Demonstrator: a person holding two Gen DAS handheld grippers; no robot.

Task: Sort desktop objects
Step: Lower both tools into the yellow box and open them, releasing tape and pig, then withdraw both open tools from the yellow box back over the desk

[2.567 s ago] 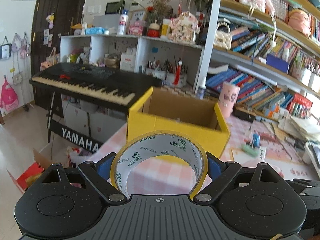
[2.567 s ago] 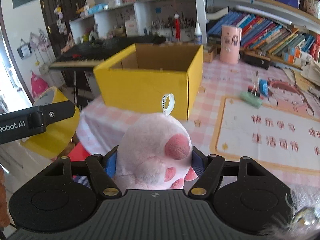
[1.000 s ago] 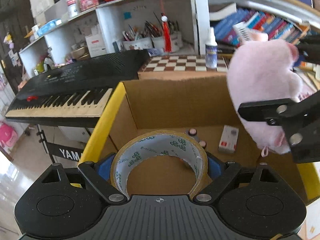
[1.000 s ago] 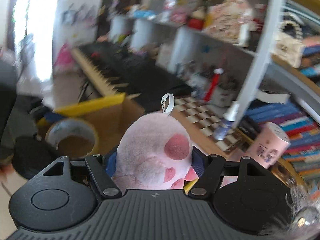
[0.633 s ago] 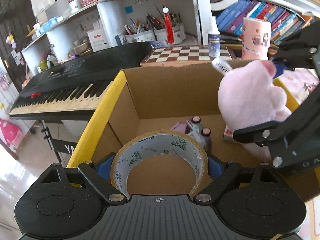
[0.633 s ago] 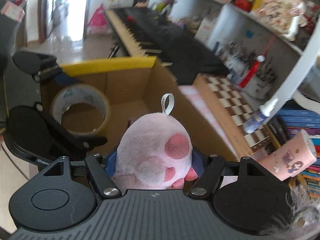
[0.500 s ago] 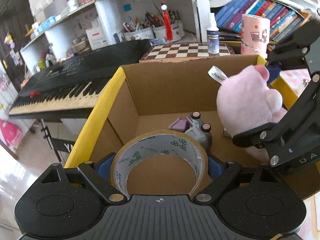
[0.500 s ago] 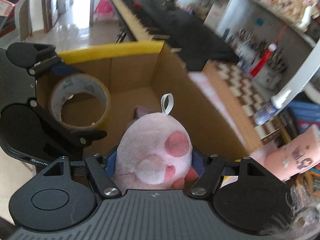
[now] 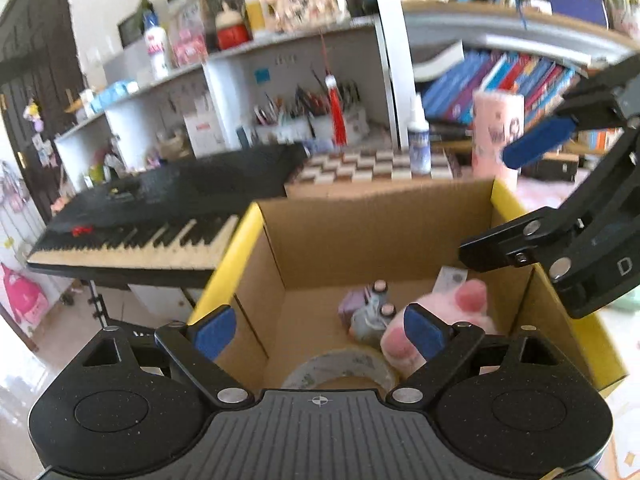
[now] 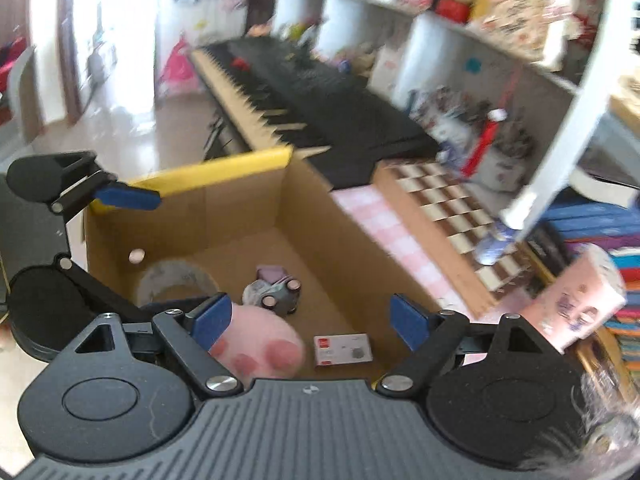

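so right now I've got both grippers hanging over the yellow cardboard box (image 9: 516, 208) and neither one is holding anything. My left gripper (image 9: 318, 330) has its jaws spread wide with nothing between the blue pads, and the tape roll (image 9: 340, 368) is lying flat on the box floor right below it, near the wall closest to that camera. From the right wrist view the same tape roll (image 10: 172, 280) sits in the near left corner of the box. My right gripper (image 10: 310, 318) has just been opening its jaws, and there's nothing gripped between them: the pink plush toy (image 10: 260, 346) is down inside the box, lying on the floor just under the left pad, pink paw spots facing up. In the left view the plush (image 9: 460, 316) rests beside the tape roll, toward the right wall. Also in the box: a little cluster of small bottles (image 10: 276, 290) around the middle of the floor, just beyond the plush, and a small white packet with a red patch (image 10: 342, 350) lying flat to the right of it. Behind the box there's a black keyboard (image 9: 160, 208), a checkered board (image 9: 372, 164) and a pink cup (image 9: 496, 128), all fairly blurry, so no finer detail from me
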